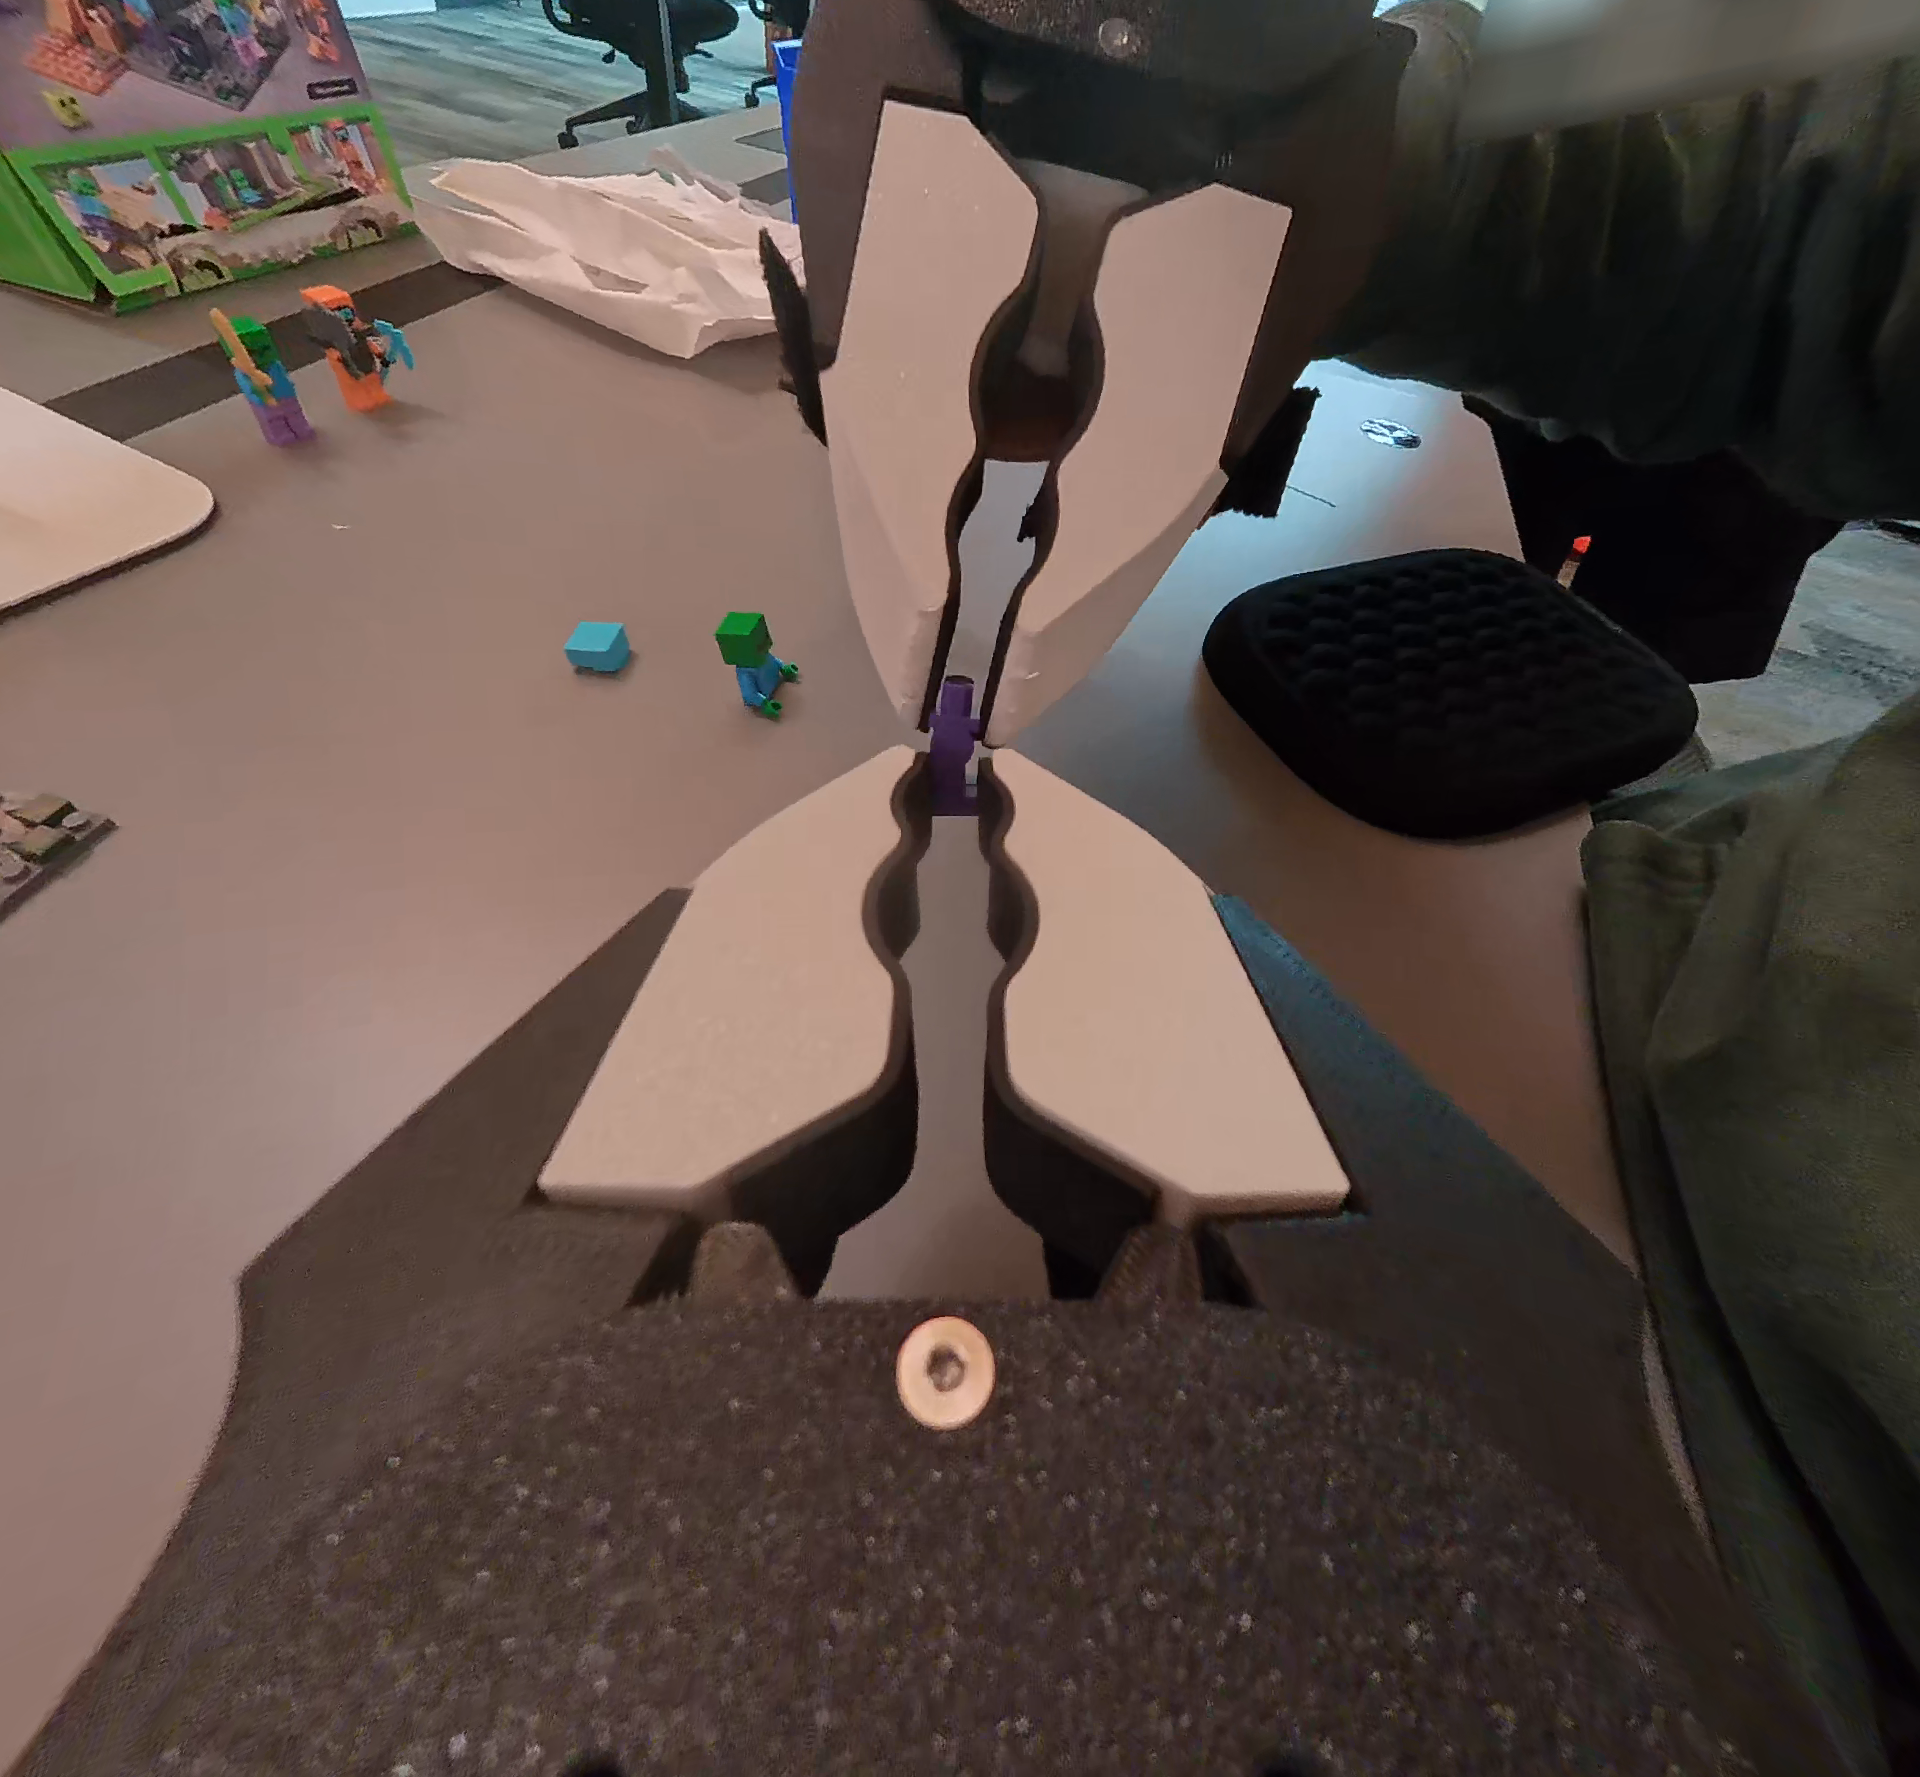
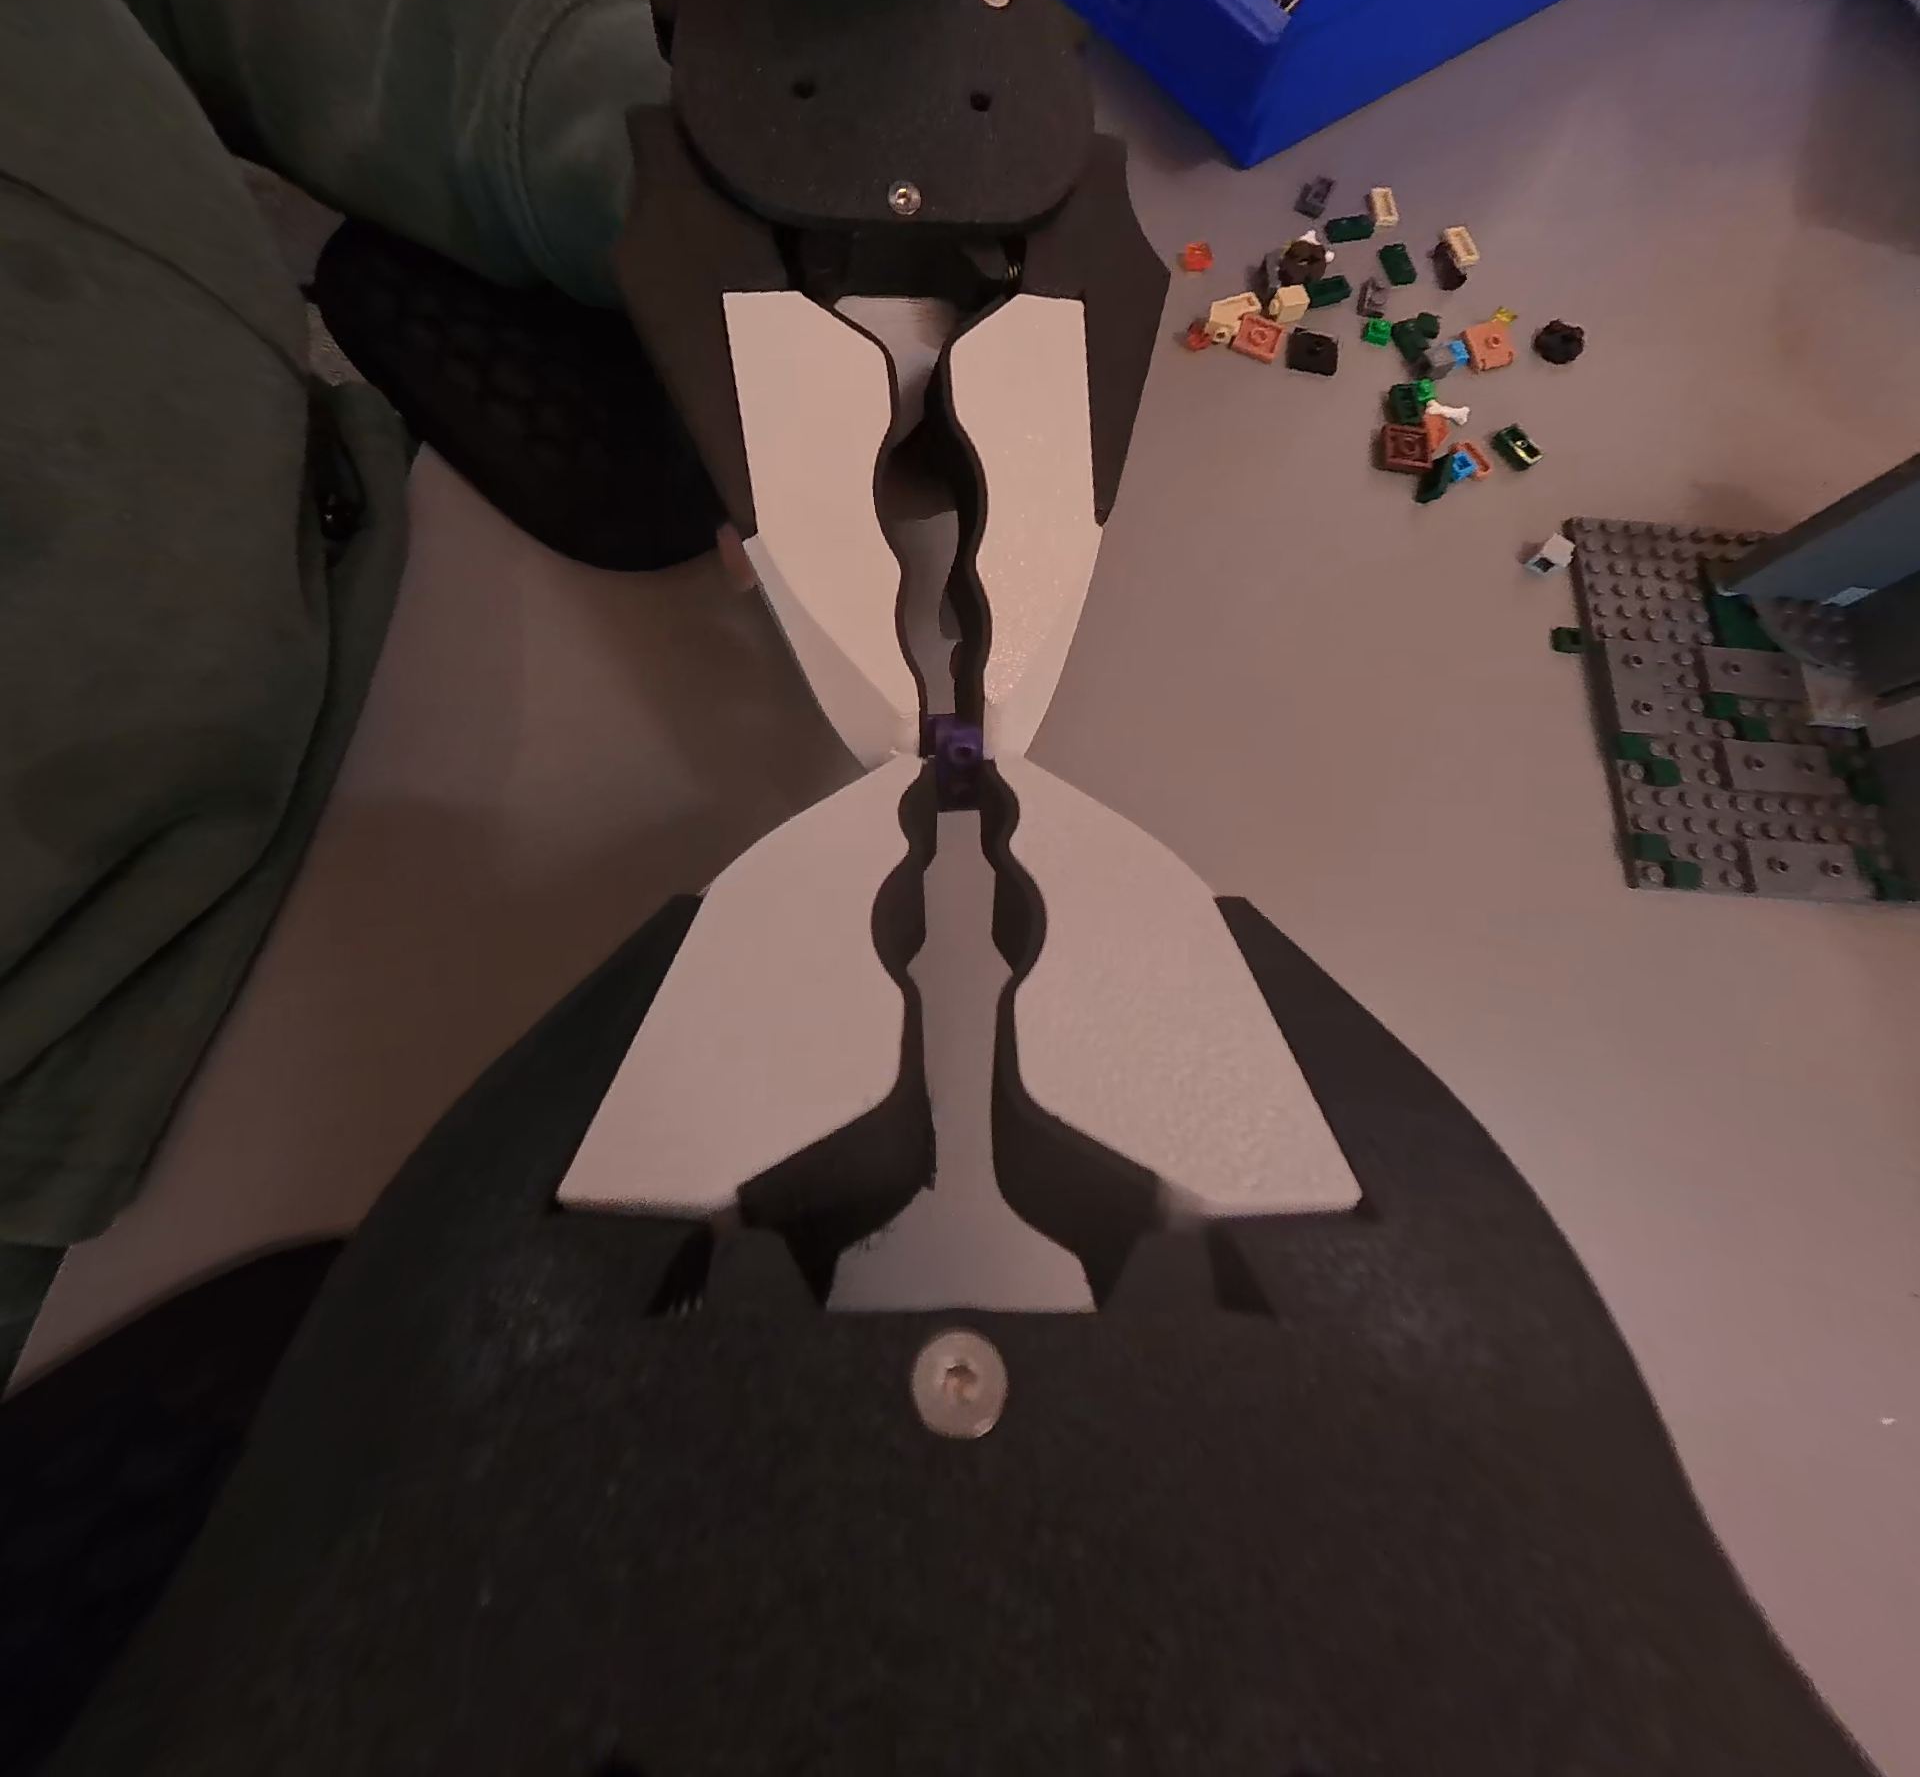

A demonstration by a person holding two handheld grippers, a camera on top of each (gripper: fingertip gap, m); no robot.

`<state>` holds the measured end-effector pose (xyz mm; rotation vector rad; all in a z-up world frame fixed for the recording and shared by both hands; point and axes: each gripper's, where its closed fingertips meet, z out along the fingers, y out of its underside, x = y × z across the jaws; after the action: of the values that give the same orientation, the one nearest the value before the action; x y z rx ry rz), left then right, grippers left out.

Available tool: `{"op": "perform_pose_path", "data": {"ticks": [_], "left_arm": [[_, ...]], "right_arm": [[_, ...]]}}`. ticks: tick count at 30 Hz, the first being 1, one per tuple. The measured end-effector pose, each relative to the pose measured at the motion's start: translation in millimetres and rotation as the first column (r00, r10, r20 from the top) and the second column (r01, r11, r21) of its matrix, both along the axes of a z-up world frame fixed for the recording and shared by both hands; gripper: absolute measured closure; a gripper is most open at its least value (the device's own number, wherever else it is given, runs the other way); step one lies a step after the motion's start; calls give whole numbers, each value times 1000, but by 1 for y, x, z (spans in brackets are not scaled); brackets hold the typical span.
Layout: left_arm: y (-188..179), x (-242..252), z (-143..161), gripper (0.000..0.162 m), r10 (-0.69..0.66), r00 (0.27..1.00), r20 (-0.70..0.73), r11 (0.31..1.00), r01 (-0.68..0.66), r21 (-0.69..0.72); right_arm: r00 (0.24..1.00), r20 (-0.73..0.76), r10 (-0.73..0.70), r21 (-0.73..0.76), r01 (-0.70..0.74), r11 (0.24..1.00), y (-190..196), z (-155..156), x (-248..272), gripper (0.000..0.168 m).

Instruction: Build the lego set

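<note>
Both my tongs, left (image 1: 951, 771) and right (image 2: 956, 792), pinch one small purple piece (image 1: 954, 740) tip-to-tip above the table (image 1: 520, 792). Uneven squeezing could pop it loose.

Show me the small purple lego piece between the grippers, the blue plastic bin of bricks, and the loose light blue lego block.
Small purple lego piece (image 1: 954, 725), left wrist view, on its middle.
Blue plastic bin (image 2: 1382, 34), right wrist view, on its front wall.
Light blue lego block (image 1: 597, 647), left wrist view, on its top face.
</note>
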<state>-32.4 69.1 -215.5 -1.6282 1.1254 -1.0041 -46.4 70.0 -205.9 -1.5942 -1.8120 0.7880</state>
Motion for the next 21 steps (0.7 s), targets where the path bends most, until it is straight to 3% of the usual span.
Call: {"op": "perform_pose_path", "data": {"ticks": [9,15,21], "left_arm": [[4,-4,6,154,13,998,55,998,-9,-65],[6,-4,0,154,20,999,33,997,-18,-73],[4,-1,-8,154,12,1000,-14,998,-13,-68]], "right_arm": [[989,-114,-95,-78,86,993,18,24,19,150],[958,160,-238,67,230,971,69,-7,92,145],[897,397,-193,82,174,981,78,-56,112,140]]}}
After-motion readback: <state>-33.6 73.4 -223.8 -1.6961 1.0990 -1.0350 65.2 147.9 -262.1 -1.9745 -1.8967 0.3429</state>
